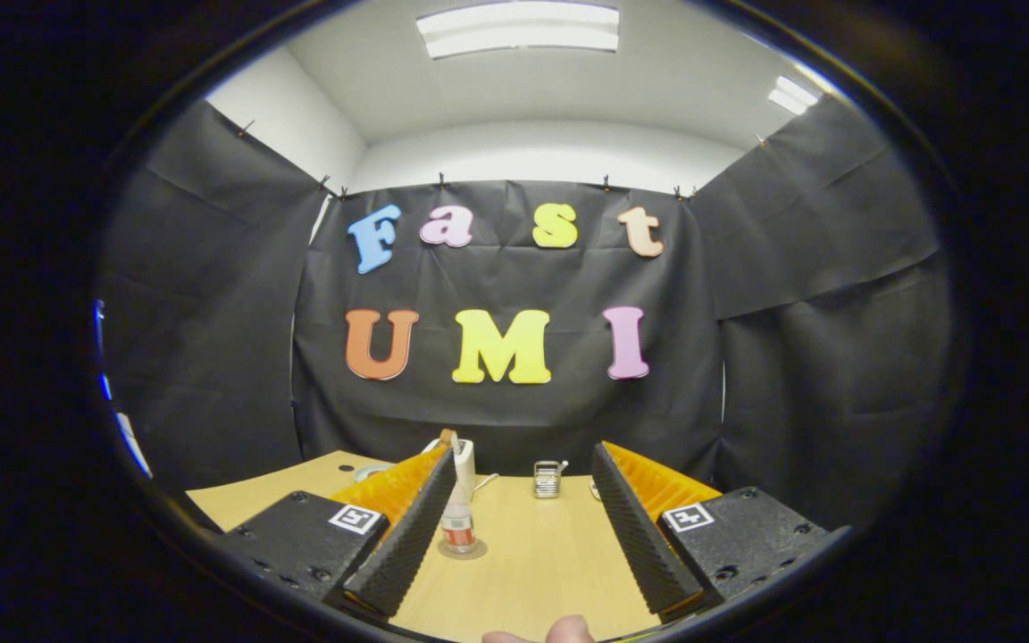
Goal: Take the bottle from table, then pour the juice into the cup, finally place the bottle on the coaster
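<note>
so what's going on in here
A person holds a gripper over a wooden table, its fingers wide open and gripping nothing. A small bottle stands on a round coaster beside the left finger, partly hidden by it. A small cup sits farther back. Whether any juice was poured can't be told.

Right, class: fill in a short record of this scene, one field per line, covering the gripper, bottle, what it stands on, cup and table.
gripper: open, fingers wide apart, nothing between them
bottle: upright, beside the left finger, partly hidden by it
under bottle: round coaster
cup: clear, with handle, beyond the fingers near the table's far edge
table: light wood
fingertip: person's, between the finger bases
</note>
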`<state>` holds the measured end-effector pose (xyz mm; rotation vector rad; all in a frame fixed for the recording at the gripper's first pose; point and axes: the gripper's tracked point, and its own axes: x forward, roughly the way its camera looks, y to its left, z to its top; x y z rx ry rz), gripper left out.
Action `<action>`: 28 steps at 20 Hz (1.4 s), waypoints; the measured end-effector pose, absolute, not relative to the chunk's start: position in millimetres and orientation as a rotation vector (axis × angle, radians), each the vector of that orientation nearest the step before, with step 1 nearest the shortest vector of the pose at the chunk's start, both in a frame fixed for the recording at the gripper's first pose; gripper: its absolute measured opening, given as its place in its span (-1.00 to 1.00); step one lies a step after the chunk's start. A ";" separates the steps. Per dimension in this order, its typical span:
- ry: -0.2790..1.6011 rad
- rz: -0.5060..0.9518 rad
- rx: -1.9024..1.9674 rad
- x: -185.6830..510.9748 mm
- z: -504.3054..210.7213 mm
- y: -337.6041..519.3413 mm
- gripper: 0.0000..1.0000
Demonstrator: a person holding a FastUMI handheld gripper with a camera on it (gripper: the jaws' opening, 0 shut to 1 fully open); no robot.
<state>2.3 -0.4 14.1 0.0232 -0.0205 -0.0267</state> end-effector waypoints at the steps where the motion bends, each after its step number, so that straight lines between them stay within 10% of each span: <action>1: -0.029 -0.027 0.025 -5.0 16.1 1.2 0.97; 28: 0.029 0.022 0.021 -17.4 12.4 29.8 0.98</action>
